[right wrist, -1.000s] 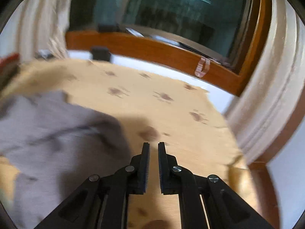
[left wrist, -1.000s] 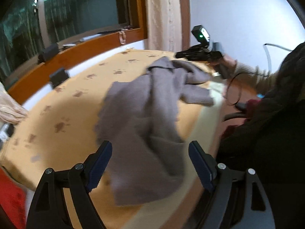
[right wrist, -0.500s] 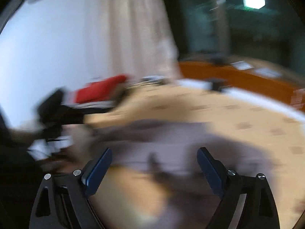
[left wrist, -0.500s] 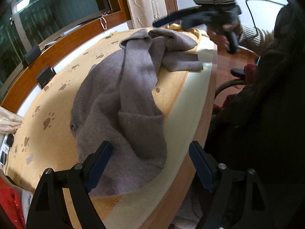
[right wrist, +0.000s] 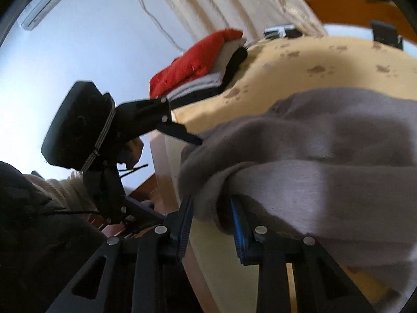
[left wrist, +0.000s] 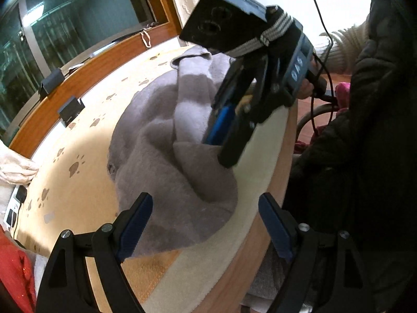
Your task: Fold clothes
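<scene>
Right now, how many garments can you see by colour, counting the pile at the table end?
Grey: 1, the sweater on the table.
Red: 1, garment topping the pile.
White: 1, under it.
Black and white striped: 1, below.
Total: 4

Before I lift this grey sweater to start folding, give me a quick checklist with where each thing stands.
1. Right gripper on the grey sweater: ok, a fold sits between its fingers.
2. Grip firm: cannot tell, the gripper looks only partly closed.
3. Left gripper ready: ok, open, hovering over the near hem, holding nothing.
4. Sweater spread flat: not ok, bunched and twisted.
5. Sweater fully on the table: not ok, its near edge reaches the table rim.
6. Folded clothes pile out of the way: ok.
</scene>
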Demonstrator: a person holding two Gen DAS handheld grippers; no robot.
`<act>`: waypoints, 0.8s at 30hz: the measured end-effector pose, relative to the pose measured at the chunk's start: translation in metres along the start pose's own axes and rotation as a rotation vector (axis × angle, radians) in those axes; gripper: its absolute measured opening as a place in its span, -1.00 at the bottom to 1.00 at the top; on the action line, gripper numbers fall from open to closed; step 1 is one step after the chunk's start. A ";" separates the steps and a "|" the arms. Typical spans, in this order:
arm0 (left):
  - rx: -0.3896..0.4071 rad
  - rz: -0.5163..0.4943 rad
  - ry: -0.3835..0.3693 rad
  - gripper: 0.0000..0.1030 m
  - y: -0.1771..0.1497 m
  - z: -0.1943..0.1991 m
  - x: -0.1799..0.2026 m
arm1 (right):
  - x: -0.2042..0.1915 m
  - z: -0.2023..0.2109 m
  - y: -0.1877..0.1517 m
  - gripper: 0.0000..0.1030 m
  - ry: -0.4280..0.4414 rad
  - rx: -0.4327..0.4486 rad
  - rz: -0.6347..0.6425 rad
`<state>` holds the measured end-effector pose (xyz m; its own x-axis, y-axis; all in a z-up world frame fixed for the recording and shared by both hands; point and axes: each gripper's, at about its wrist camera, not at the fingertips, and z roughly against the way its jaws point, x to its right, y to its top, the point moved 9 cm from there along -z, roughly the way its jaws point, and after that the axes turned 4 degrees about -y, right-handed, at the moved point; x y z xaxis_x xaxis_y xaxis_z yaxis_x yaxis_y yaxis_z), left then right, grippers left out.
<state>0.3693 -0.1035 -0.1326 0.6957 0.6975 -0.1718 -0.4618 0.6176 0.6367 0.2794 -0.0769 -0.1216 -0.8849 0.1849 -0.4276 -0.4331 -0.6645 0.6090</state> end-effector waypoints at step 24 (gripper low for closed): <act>0.239 0.197 0.126 0.69 0.050 0.019 -0.074 | -0.007 0.073 0.077 -0.90 0.067 0.332 -0.037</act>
<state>0.3056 -0.1314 -0.0738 0.5257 0.8435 -0.1100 -0.4280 0.3740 0.8228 0.2395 -0.0760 -0.0234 -0.8593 0.1490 -0.4893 -0.5063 -0.3839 0.7722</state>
